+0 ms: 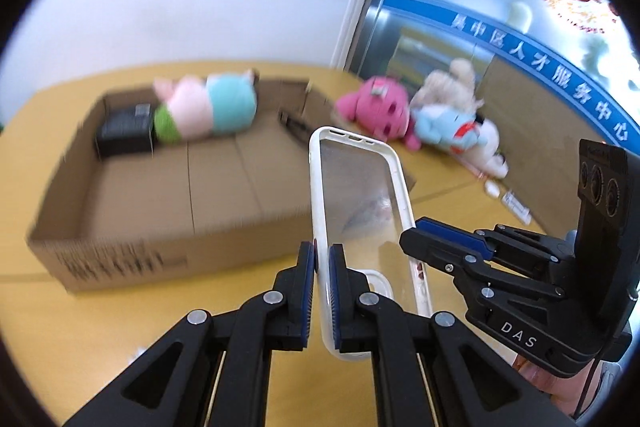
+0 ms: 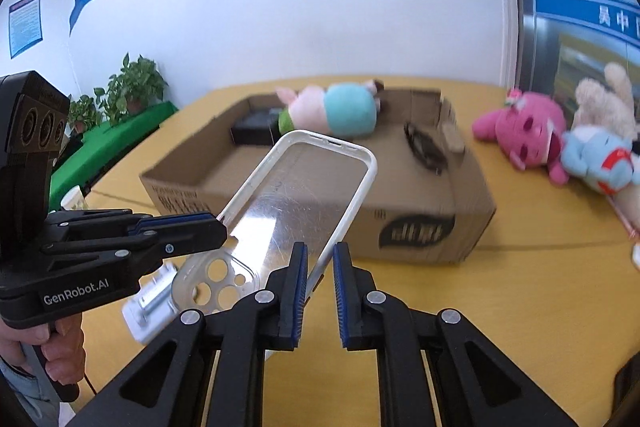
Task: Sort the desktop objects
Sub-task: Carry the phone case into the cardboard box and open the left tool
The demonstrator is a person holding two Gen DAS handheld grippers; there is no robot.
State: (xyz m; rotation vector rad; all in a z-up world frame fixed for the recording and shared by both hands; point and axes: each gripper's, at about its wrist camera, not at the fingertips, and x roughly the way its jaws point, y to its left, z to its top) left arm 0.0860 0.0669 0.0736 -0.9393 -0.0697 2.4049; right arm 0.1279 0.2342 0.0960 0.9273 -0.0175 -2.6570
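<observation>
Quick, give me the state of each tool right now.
Left tool: shut on the phone case, clamping its left rim.
Right tool: open; the case's edge sits between its fingers, not clamped.

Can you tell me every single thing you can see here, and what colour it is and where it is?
phone case: 1, clear with white rim, held up above the table
cardboard box: 1, brown, open, on the table
plush pig: 1, pink, teal and green, lying in the box
black box: 1, in the cardboard box, far corner
dark item: 1, in the box; too blurred to name
plush toys: 3, pink, beige, light blue, piled on the table right of the box
table: 1, yellow wood
potted plants: several, green, by the wall
left gripper: black, fingers pinching the case's rim
right gripper: black, fingers around the case's opposite edge, gap visible
</observation>
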